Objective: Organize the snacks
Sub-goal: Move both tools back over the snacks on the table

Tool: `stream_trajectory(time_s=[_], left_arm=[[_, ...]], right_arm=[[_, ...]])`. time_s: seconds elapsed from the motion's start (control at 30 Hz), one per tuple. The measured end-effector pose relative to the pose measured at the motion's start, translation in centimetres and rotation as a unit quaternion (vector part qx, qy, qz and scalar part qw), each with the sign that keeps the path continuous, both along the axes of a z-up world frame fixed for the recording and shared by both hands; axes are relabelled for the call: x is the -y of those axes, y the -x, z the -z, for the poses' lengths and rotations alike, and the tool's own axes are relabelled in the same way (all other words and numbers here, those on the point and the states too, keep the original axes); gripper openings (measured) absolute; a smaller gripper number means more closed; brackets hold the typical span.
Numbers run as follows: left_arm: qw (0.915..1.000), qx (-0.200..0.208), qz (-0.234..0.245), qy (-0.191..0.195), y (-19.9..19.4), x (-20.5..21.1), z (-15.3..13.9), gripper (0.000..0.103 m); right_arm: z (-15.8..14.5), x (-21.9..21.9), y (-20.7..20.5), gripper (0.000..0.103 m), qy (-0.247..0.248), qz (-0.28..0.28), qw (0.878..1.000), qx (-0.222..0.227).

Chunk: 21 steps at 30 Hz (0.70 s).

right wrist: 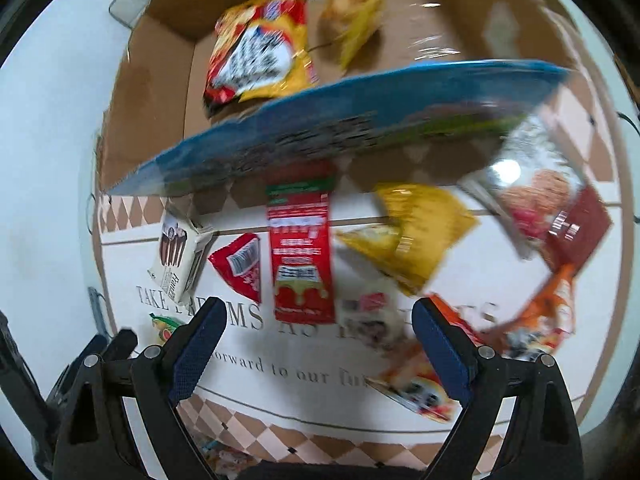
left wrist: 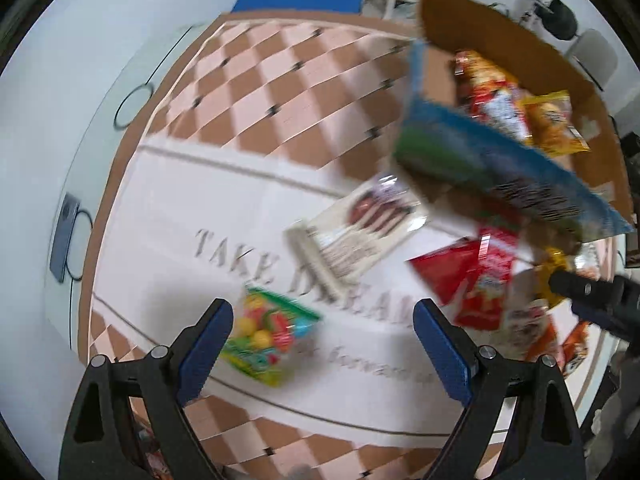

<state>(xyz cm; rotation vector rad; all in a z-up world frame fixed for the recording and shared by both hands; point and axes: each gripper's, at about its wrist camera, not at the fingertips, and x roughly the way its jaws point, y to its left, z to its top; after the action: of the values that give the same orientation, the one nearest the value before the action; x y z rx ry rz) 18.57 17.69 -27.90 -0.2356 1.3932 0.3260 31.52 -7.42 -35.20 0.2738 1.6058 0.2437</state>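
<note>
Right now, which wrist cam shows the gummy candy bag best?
Left wrist. The gummy candy bag lies on the tablecloth just ahead of the open left gripper, nearly whole though motion-blurred. The right wrist view catches only a green corner of it at the lower left, behind that gripper's left finger.

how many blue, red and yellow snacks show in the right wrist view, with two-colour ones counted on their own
blue box: 1
red packets: 3
yellow bags: 2
yellow-and-red bag: 1
total: 7
</note>
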Motion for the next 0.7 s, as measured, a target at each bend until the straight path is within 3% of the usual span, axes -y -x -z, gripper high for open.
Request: stream_trajectory(time_s=[0.13, 0.3, 0.43, 0.6, 0.7], left_arm=[[0.9998, -0.016, 0.013, -0.004, 1.2, -2.1, 1.1, 0.093], [0.9964, -0.037, 0.076, -0.009, 1.7, -2.7, 2.7, 0.093], [0.9953, -0.049, 0.084, 0.004, 1.8, -3.3, 3.7, 0.093], [0.9895, -0.045, 0.137, -0.015, -0.8, -1.9, 3.9, 0.093], [0.9831, -0.042, 0.175, -0.034, -3.1, -0.6, 4.3, 0.093]], right_arm=[[2.0, -3.2, -1.1, 0.095, 0.021, -0.02, 1.0, -0.009], [4.6, -5.8, -2.4, 0.084, 0.065, -0.037, 0.997, -0.023], [6.2, -7.2, -2.6, 0.077, 0.084, -0.046, 0.995, -0.033], [7.6, -8.3, -2.4, 0.077, 0.112, -0.061, 0.991, -0.034], [7.9, -8.5, -2.1, 0.063, 0.128, -0.074, 0.989, -0.027]])
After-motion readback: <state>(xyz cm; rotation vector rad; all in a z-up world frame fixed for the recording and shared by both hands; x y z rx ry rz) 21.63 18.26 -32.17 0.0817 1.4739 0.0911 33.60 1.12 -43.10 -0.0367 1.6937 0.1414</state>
